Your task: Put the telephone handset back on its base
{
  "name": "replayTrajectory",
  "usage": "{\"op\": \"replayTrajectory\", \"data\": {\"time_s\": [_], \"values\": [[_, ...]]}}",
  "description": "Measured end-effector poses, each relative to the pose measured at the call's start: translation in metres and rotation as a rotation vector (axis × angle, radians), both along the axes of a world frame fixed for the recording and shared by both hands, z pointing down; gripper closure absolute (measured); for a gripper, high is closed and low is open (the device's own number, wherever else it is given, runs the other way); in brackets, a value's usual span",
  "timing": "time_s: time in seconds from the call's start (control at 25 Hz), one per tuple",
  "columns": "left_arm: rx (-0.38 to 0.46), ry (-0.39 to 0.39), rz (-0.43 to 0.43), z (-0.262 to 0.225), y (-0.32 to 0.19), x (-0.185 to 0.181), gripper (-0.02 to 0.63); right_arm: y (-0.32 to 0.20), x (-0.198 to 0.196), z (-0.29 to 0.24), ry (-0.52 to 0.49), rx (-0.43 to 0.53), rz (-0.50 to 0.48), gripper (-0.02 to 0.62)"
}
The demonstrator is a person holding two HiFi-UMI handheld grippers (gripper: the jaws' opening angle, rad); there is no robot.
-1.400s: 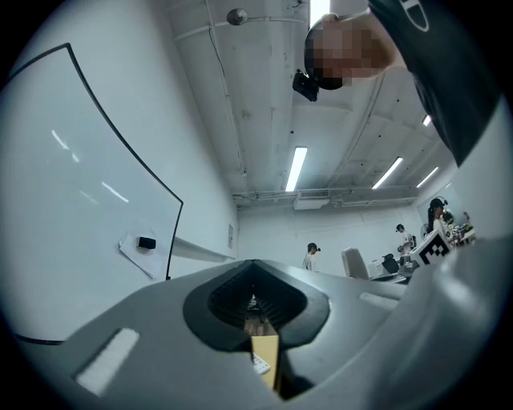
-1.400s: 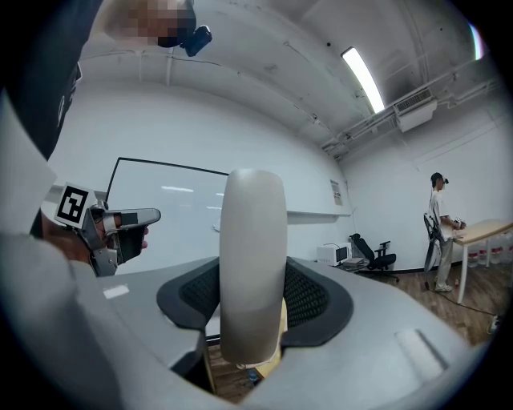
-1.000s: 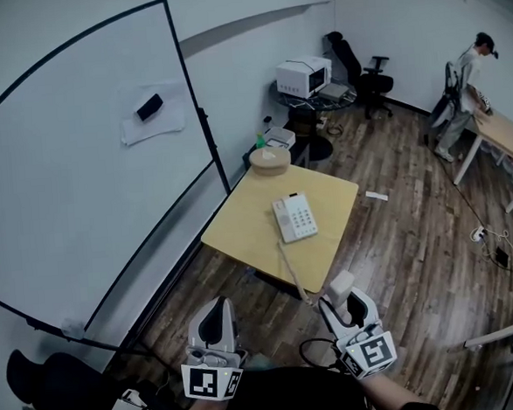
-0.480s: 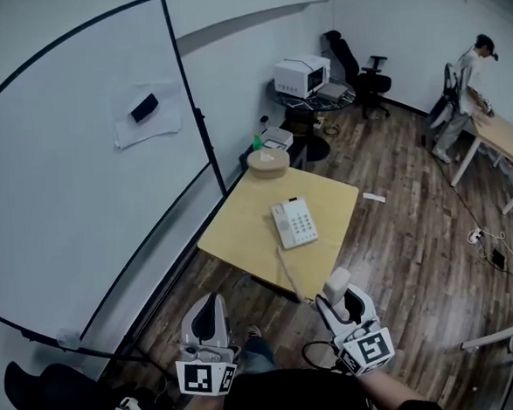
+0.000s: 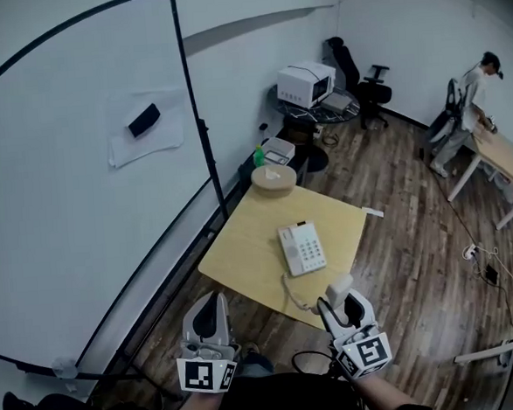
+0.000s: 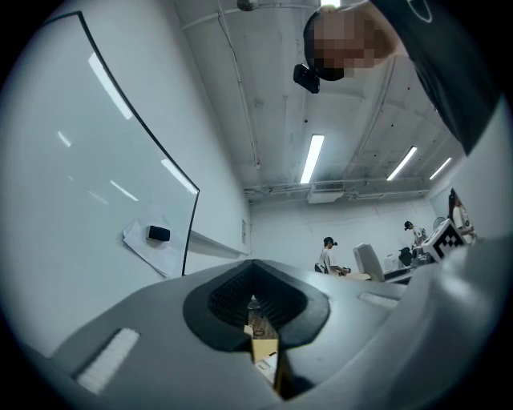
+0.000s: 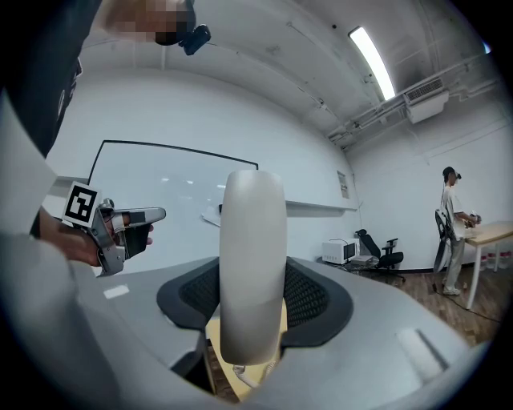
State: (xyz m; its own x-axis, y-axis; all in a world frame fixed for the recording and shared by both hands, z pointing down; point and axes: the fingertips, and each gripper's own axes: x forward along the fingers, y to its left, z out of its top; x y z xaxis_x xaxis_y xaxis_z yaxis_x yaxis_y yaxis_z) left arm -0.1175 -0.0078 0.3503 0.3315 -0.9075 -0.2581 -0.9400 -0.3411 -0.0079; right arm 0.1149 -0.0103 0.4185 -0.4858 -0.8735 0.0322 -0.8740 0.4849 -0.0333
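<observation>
The white telephone base [image 5: 301, 247] lies on the yellow table [image 5: 242, 244], keypad up, its cradle side bare. A curly cord [image 5: 290, 290] runs from it over the table's near edge. The white handset [image 5: 339, 289] stands upright in my right gripper [image 5: 342, 301], which is shut on it below the table's near corner. In the right gripper view the handset [image 7: 252, 264] fills the gap between the black pads [image 7: 309, 296]. My left gripper [image 5: 213, 303] is held level with the right one, off the table's near left edge, with its jaws together and nothing between them [image 6: 258, 308].
A large whiteboard [image 5: 79, 168] on a stand runs along the left. A round wooden box [image 5: 273, 179] sits at the table's far corner. Beyond are a microwave [image 5: 305, 81], an office chair [image 5: 366, 82], and a person [image 5: 465, 111] at another table, far right. The floor is wood.
The table and phone base have come nearer and shifted slightly right in the head view. Both grippers keep their pose, and the handset stays in the right one.
</observation>
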Motion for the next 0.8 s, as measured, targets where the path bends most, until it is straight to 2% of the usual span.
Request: {"op": "replayTrajectory", "data": {"time_s": [0.48, 0.8], "values": [[-0.005, 0.034, 0.084, -0.008, -0.128, -0.046, 0.606, -0.109, -0.04, -0.016, 0.035, 0.004, 0.084, 0.373], [-0.039, 0.045, 0.115, 0.016, -0.18, -0.051, 0.606, -0.163, -0.048, 0.001, 0.042, -0.009, 0.113, 0.373]]}}
